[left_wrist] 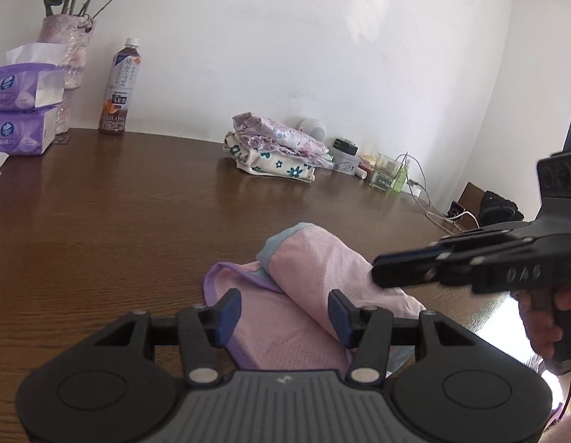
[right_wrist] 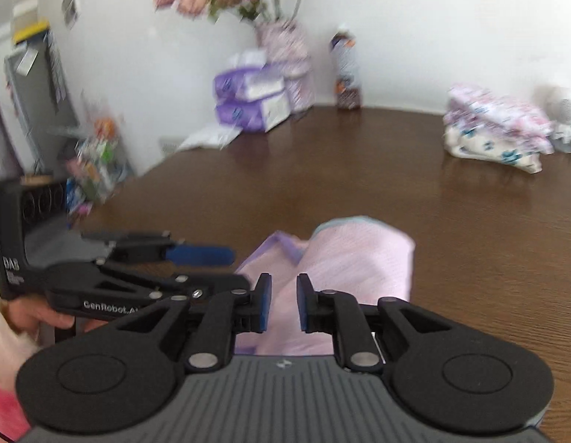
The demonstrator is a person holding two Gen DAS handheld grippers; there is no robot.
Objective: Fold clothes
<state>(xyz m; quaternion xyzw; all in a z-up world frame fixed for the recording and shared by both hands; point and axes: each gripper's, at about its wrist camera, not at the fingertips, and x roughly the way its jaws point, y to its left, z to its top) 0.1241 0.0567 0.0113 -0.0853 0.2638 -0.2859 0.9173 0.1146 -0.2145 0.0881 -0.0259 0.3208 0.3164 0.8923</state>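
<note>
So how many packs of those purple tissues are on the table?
2. The purple tissue packs are stacked at the table's far left corner beside the flower vase: an opened upper pack on a lower pack. More may be hidden behind.

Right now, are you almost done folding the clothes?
Partly. Two folded flowery clothes already sit stacked at the back of the table. The pink garment is in hand: one side is folded over, but it looks loose and unfinished. The left gripper is open over it; the right gripper is also open, gripping nothing. Still left: finishing this fold and probably stacking it.
</note>
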